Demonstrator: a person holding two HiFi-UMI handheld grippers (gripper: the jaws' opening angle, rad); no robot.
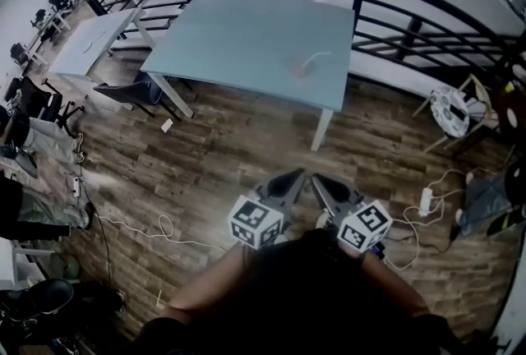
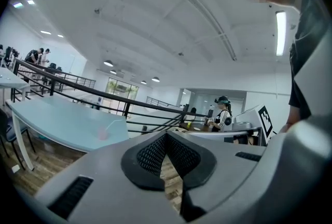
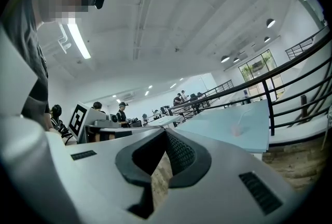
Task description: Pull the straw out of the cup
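Table (image 1: pixel 238 41) stands well ahead, out of reach. Left gripper (image 1: pixel 294 177) and right gripper (image 1: pixel 320 181) sit close to the body, both pairs of jaws closed and empty, probably just carried before the approach. Cup (image 1: pixel 301 70) rests on the table, straw (image 1: pixel 317 57) in it.
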